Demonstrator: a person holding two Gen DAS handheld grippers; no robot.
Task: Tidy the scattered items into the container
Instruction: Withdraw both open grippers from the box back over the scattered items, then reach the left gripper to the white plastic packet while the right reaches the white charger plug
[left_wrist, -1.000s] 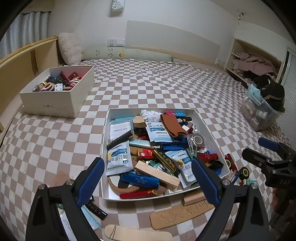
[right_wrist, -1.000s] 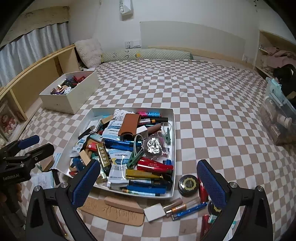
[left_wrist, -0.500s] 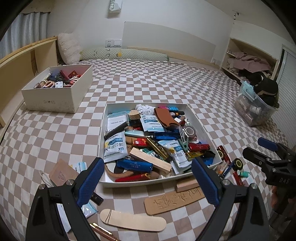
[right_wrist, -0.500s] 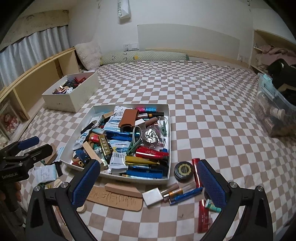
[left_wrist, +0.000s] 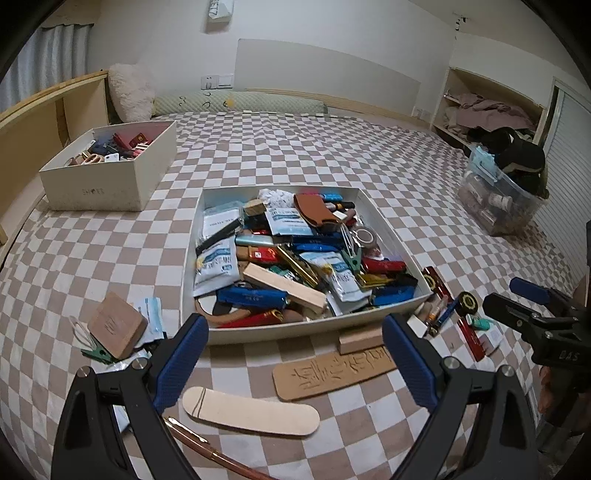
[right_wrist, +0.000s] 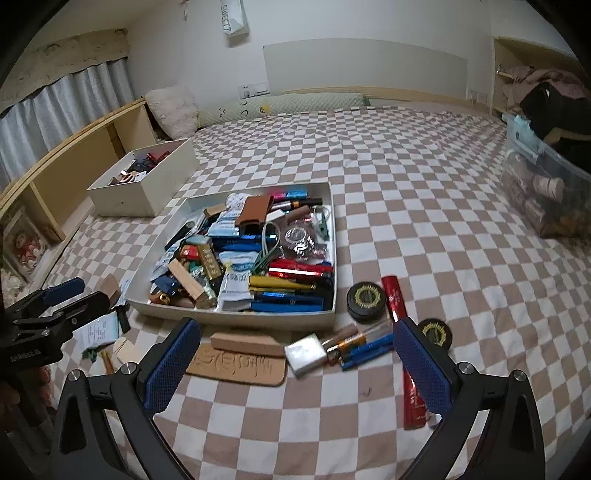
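Observation:
A white tray (left_wrist: 280, 334) heaped with pens, packets and small cases sits on the checkered bedspread. In front of it lie a carved brown plaque (left_wrist: 334, 373), a pale wooden stick (left_wrist: 251, 410) and a small wooden block (left_wrist: 360, 339). My left gripper (left_wrist: 293, 323) hovers open above them, holding nothing. To the tray's left rests a brown pad (left_wrist: 116, 328). My right gripper (right_wrist: 297, 326) is open and empty over a silver square (right_wrist: 306, 353) and a few pens (right_wrist: 364, 345). Beside those are a black round tin (right_wrist: 365, 301) and a long red case (right_wrist: 397, 306).
A white shoebox (left_wrist: 107, 184) of small items stands at the far left by the wooden bed frame (left_wrist: 44, 110). A clear plastic bin (left_wrist: 498, 206) sits at the right edge. Each gripper shows at the other view's side: the right gripper (left_wrist: 517, 300), the left gripper (right_wrist: 79, 293).
Both grippers have drawn back from the tray toward the near edge of the bed, bringing more loose items in front of the tray into view. Both jaws stayed wide.

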